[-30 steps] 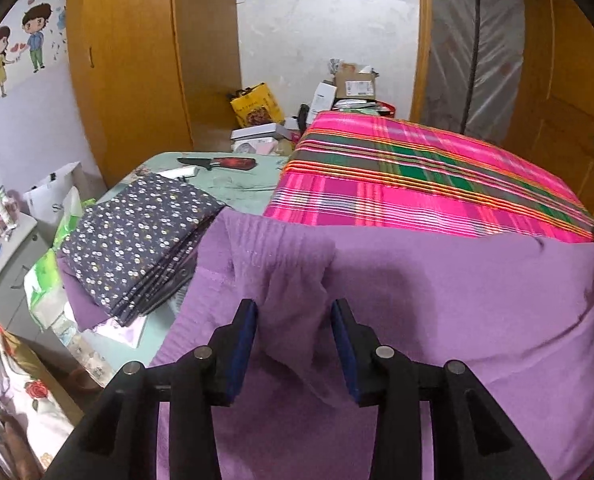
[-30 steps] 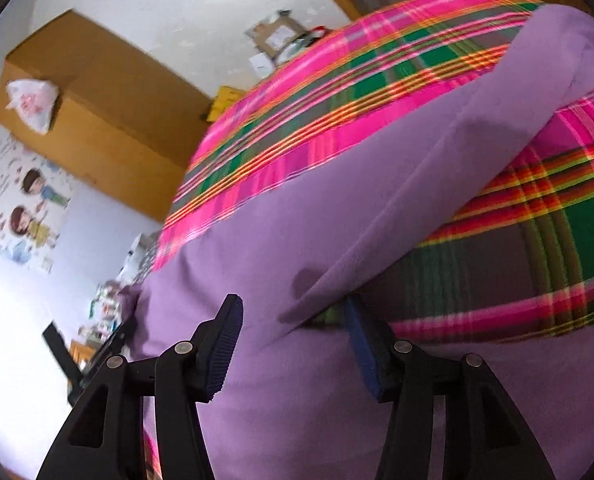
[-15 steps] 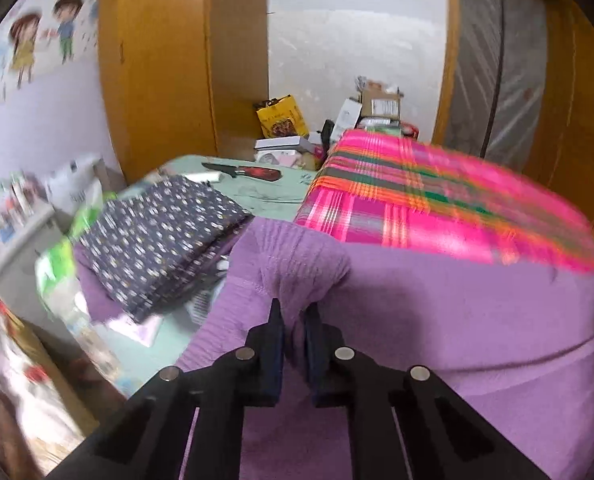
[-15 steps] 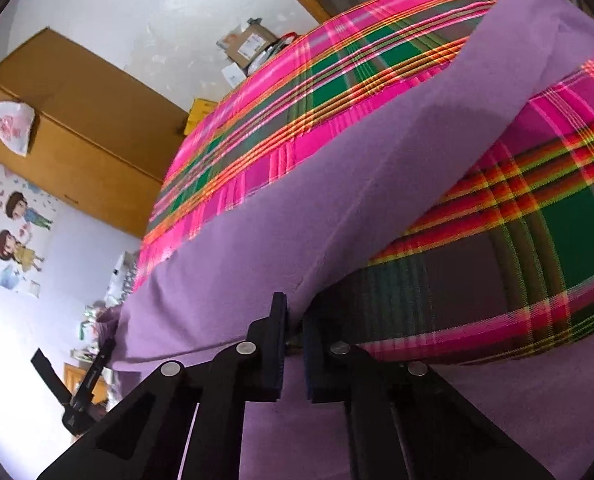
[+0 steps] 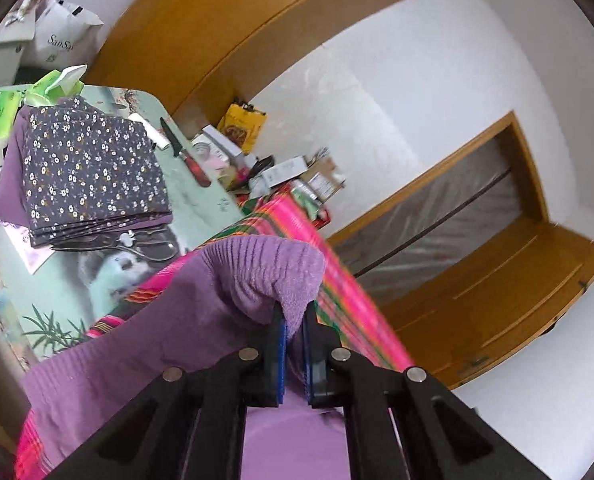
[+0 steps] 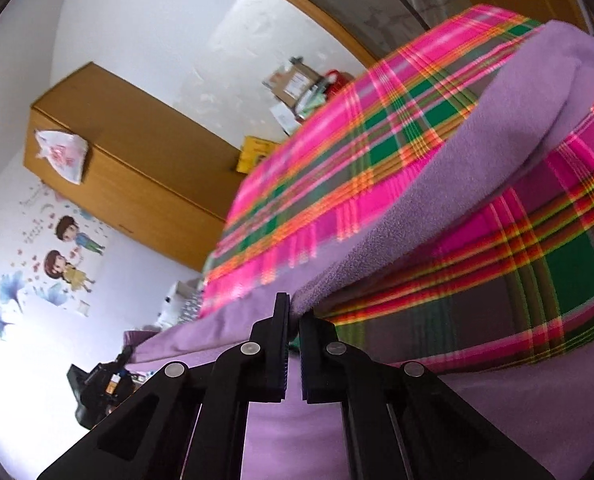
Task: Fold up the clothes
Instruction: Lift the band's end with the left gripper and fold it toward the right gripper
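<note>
A purple knit garment lies over a pink plaid blanket. My left gripper is shut on the garment's ribbed cuff edge and holds it lifted off the blanket. In the right wrist view the same purple garment stretches away in a long band across the plaid blanket. My right gripper is shut on a fold of it near the blanket surface. The other gripper shows dark at the lower left of the right wrist view.
A folded stack of dark floral clothes lies on a green table, with a red-handled knife and scissors beside it. Boxes and clutter sit at the far end. Wooden wardrobe and door stand behind.
Both grippers have closed on the purple garment. The left one has lifted and tilted sharply, raising the cuff; the right one has moved a little with its fold.
</note>
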`<act>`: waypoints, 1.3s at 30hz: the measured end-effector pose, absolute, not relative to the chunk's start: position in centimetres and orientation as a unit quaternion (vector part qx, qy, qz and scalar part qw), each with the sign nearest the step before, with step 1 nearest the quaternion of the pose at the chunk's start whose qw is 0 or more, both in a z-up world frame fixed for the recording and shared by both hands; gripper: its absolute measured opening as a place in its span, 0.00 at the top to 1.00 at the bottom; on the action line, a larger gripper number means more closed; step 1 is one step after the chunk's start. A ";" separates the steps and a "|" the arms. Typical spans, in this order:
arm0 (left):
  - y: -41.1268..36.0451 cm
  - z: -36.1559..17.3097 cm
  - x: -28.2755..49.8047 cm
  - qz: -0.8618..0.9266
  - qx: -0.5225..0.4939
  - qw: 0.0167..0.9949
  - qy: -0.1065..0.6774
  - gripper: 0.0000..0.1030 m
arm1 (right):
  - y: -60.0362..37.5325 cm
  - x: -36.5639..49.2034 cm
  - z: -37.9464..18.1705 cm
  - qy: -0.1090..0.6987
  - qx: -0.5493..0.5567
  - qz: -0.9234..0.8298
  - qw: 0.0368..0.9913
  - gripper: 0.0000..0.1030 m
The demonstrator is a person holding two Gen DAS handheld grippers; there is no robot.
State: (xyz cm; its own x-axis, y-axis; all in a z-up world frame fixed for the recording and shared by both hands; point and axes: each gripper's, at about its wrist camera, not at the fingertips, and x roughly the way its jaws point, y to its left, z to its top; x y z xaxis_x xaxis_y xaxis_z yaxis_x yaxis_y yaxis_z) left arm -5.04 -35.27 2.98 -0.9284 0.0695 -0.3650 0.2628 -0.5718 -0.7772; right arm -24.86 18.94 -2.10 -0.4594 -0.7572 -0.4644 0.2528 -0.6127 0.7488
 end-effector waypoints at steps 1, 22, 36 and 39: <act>-35.3 2.9 -4.4 -0.866 0.175 0.054 0.465 0.94 | 18.9 -24.5 -1.6 -0.306 0.407 -0.798 0.321 0.96; -34.8 -5.2 5.8 -0.828 0.208 0.103 0.511 0.94 | 19.8 -15.8 -6.6 -0.268 0.487 -0.765 0.326 0.96; -33.9 -1.7 6.3 -0.866 0.255 0.180 0.391 0.70 | 19.6 -16.2 -8.0 -0.252 0.512 -0.754 0.326 0.88; -33.2 1.0 4.9 -0.893 0.249 0.198 0.319 0.70 | 19.4 -16.4 -7.9 -0.249 0.510 -0.756 0.326 0.86</act>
State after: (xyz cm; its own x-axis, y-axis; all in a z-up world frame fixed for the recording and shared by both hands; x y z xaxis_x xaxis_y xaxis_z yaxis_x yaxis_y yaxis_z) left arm 4.89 -33.15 1.01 -0.7974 -0.1946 -0.5711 0.5122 -0.7187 -0.4703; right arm -16.35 19.36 -7.94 -0.2676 -0.7471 -0.6085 0.2398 -0.6633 0.7089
